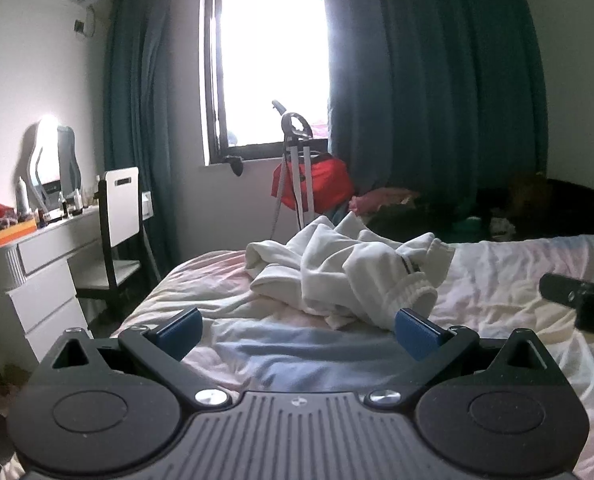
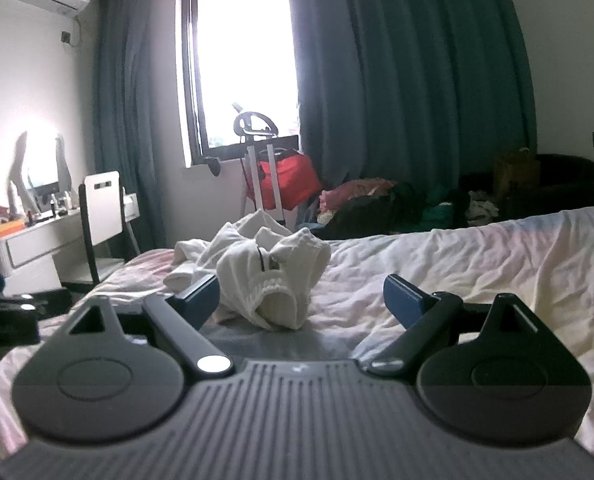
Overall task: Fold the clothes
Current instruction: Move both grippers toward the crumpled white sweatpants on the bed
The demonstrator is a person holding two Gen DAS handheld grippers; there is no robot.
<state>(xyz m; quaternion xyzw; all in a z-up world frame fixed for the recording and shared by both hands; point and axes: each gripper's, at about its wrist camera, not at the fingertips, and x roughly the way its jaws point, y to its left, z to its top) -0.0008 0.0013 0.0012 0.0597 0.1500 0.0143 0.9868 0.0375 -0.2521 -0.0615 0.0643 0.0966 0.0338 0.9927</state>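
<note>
A crumpled white garment [image 1: 345, 272] with ribbed cuffs lies in a heap on the bed [image 1: 517, 280], a little ahead of both grippers. My left gripper [image 1: 297, 330] hovers open just short of it, blue pads wide apart, nothing between them. In the right wrist view the same white garment [image 2: 269, 276] sits ahead and slightly left, and my right gripper [image 2: 303, 300] is open and empty, its left pad close to the cloth's edge. The right gripper's black body [image 1: 577, 304] shows at the right edge of the left wrist view.
The bed sheet [image 2: 477, 272] is wrinkled and pale. A white dresser [image 1: 41, 276] with a mirror and bottles and a chair [image 1: 117, 224] stand at the left. Beyond the bed are a red bag on a stand [image 1: 313, 184], piled clothes [image 2: 377, 200] and teal curtains.
</note>
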